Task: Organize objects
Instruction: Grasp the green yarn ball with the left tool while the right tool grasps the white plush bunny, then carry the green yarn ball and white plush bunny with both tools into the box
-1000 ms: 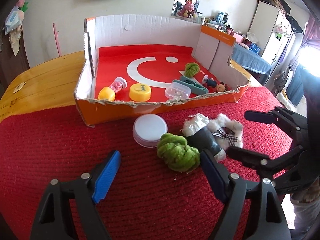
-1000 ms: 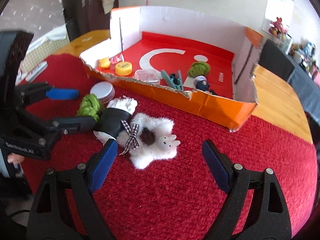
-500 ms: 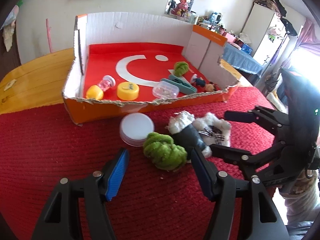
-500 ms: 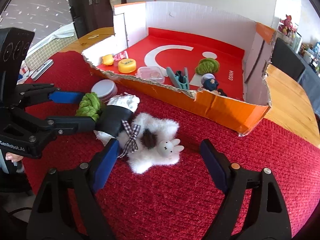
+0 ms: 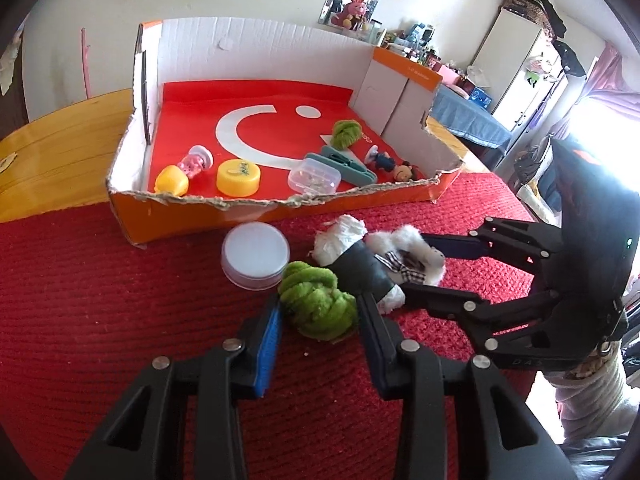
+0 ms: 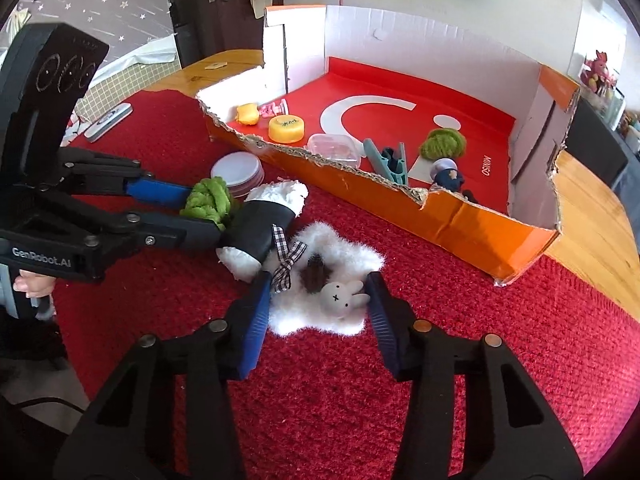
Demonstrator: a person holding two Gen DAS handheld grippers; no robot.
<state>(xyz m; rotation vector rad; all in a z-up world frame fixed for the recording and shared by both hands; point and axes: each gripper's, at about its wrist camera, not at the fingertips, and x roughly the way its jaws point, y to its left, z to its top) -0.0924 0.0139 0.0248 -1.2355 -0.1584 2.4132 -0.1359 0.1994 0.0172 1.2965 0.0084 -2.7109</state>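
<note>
A green fuzzy ball point(image 5: 318, 306) lies on the red cloth between the open fingers of my left gripper point(image 5: 320, 322); the pads flank it closely. It also shows in the right wrist view point(image 6: 208, 202). A white fluffy rabbit plush point(image 6: 320, 288) with a checked bow lies beside a black-and-white roll point(image 6: 260, 228). My right gripper point(image 6: 316, 300) is open with its fingers on either side of the plush. A white round lid point(image 5: 256, 254) sits by the box.
The orange cardboard box point(image 5: 280, 210) with a red floor holds a yellow cap point(image 5: 238, 178), a clear case point(image 5: 314, 176), a second green ball point(image 5: 347, 133), a teal clip and small figures. Wooden table point(image 5: 60, 148) lies behind.
Both grippers moved forward and narrowed. The left one now brackets the green ball, the right one brackets the rabbit plush. The objects have not moved.
</note>
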